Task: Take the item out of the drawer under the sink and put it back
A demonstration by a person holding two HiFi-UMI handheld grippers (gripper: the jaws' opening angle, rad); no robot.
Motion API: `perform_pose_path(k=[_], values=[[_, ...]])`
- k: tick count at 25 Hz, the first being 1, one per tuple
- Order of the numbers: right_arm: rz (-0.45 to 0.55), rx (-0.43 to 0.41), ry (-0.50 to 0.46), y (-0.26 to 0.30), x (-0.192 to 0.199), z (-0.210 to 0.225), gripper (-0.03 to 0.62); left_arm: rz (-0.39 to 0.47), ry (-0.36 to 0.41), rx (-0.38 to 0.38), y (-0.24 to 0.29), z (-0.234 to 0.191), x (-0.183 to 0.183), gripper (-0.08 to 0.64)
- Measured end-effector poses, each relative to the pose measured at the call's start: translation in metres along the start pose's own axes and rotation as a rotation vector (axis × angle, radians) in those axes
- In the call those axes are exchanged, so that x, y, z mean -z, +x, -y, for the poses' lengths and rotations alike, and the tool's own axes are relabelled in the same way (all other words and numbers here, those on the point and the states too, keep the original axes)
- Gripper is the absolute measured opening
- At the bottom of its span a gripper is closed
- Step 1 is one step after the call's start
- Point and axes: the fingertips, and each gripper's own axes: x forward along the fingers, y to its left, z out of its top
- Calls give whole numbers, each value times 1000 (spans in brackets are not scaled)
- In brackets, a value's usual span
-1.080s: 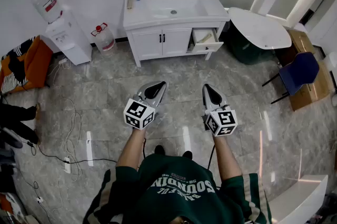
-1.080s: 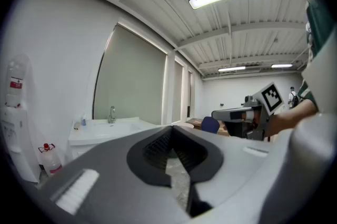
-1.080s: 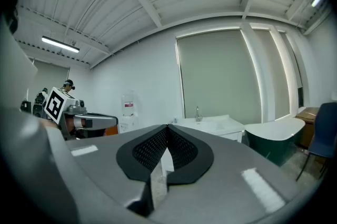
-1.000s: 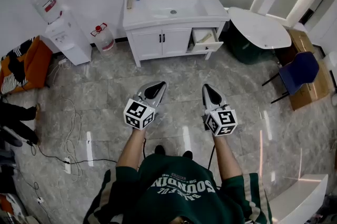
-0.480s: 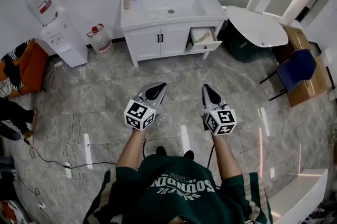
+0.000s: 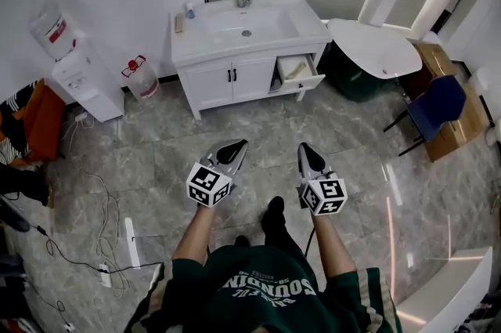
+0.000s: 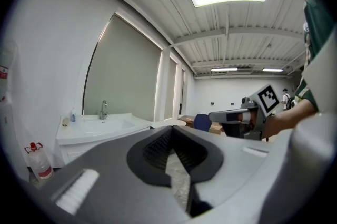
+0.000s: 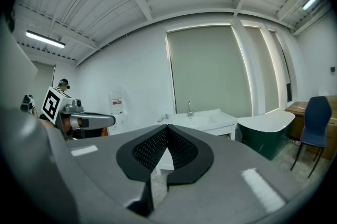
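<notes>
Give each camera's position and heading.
Head view: on the person's head, steeply down at sink cabinet, forearms, left claw, right claw.
Left gripper view: on the left claw, toward the sink cabinet past its closed jaws; right claw at right.
Right gripper view: on the right claw, same heading; left claw at left.
Shared: the sink cabinet.

Grey tile floor (image 6: 156, 143): sink cabinet (image 6: 227, 77), water dispenser (image 6: 82, 81), jug (image 6: 139, 77), power strip (image 6: 105, 274), blue chair (image 6: 438, 106).

water dispenser (image 6: 78, 77) by wall, spare jug (image 6: 139, 78) beside it (red cap); blue chair (image 6: 437, 108) near white table (image 6: 376, 45).
</notes>
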Motion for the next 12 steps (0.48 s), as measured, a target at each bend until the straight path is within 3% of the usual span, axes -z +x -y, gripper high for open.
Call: perform_pose_path(k=[8,12], values=[[0,-4,15,94,-4,73,2,-16,1,-9,96,-62,-3,51],[-12,-44,14,159,-24,119,2,-13,-6,-39,164,-101,-22,51]])
